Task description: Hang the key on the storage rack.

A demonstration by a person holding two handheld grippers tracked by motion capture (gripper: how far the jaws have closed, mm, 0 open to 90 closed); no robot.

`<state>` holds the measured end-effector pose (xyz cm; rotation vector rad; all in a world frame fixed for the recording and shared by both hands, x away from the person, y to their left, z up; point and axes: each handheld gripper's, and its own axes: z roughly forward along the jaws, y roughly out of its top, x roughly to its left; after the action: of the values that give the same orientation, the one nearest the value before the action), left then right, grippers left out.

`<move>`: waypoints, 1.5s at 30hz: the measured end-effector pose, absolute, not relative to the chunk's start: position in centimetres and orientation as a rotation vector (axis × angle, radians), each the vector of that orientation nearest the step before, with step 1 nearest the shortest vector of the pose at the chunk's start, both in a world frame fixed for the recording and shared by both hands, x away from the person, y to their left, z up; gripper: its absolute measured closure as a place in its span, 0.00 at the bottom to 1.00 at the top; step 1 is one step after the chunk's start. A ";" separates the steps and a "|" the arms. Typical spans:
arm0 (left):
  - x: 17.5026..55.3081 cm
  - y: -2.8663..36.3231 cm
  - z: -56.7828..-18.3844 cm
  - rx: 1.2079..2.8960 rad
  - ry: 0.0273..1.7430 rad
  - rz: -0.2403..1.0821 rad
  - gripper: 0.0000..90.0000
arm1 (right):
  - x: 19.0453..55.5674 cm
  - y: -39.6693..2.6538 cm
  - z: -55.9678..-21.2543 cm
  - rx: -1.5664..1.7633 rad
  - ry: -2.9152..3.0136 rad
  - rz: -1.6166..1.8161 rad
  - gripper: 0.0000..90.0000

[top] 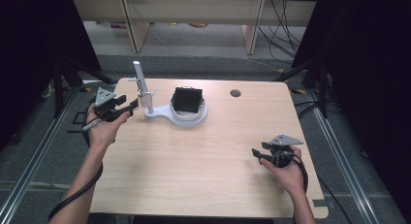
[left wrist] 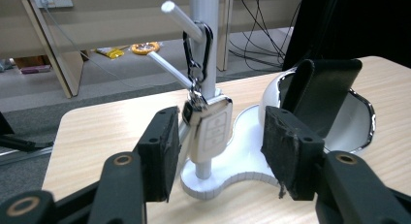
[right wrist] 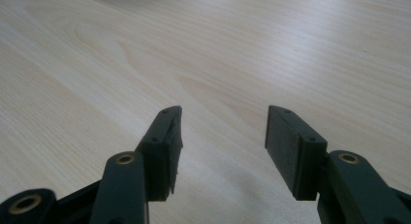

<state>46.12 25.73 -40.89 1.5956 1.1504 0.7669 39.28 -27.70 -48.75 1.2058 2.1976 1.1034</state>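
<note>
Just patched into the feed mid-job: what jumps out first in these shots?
The white stand at the table's far left stands out: a key fob hangs by a carabiner from one of its pegs, and the left gripper is open around the fob, not touching it. The bowl at the stand's base holds a black wallet-like object propped upright. The right gripper waits open over bare wood near the right front.

Grey floor (top: pixel 203 64), pale wooden furniture legs (top: pixel 138 27), black cables (top: pixel 283 25), dark drapes (top: pixel 373 88)
</note>
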 end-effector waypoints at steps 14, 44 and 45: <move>42.1 25.4 -44.2 1.617 1.131 0.776 0.50 | 39.2 -27.6 -48.7 1.217 2.207 1.110 0.54; 37.8 25.1 -52.3 1.634 1.136 0.781 0.50 | 39.1 -27.5 -49.3 1.191 2.232 1.135 0.53; 37.8 25.1 -52.3 1.636 1.133 0.789 0.50 | 39.0 -27.4 -49.3 1.204 2.238 1.145 0.53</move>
<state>37.76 25.12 -52.28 1.6358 1.1326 0.7885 39.02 -27.42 -49.31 1.2042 2.2377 1.1452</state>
